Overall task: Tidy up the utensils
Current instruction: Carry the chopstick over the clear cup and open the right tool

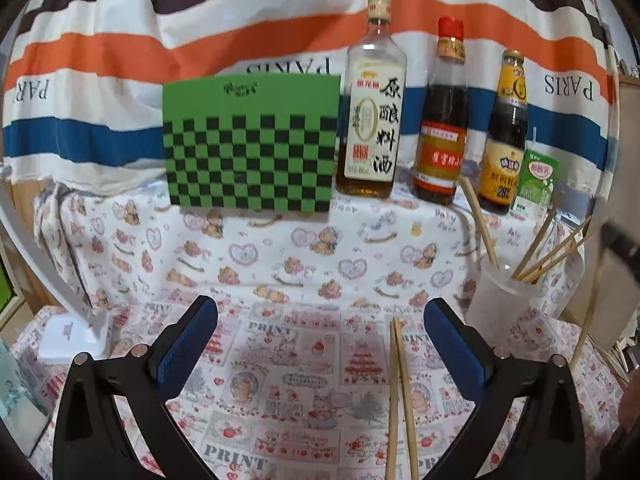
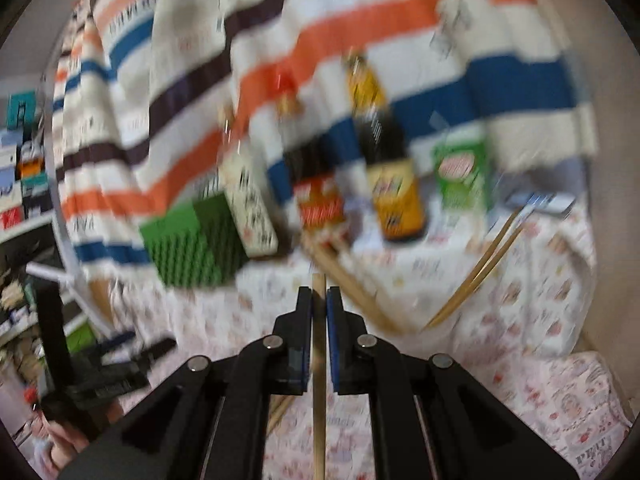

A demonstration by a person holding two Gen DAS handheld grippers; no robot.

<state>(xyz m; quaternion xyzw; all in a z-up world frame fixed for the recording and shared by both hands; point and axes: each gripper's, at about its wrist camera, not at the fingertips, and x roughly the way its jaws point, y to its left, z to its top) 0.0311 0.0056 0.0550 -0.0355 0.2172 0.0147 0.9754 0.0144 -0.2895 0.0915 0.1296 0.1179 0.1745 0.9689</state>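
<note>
My left gripper hovers open over the printed cloth, nothing between its blue pads. Two wooden chopsticks lie side by side on the cloth just inside its right finger. A frosted cup at the right holds several chopsticks. My right gripper is shut on a single chopstick, which runs straight down between the pads; this view is blurred by motion. That held chopstick and a dark part of the right gripper show at the left wrist view's right edge.
A green checkered box stands at the back, with three sauce bottles and a green carton beside it. A white lamp base sits at the left. Striped cloth hangs behind.
</note>
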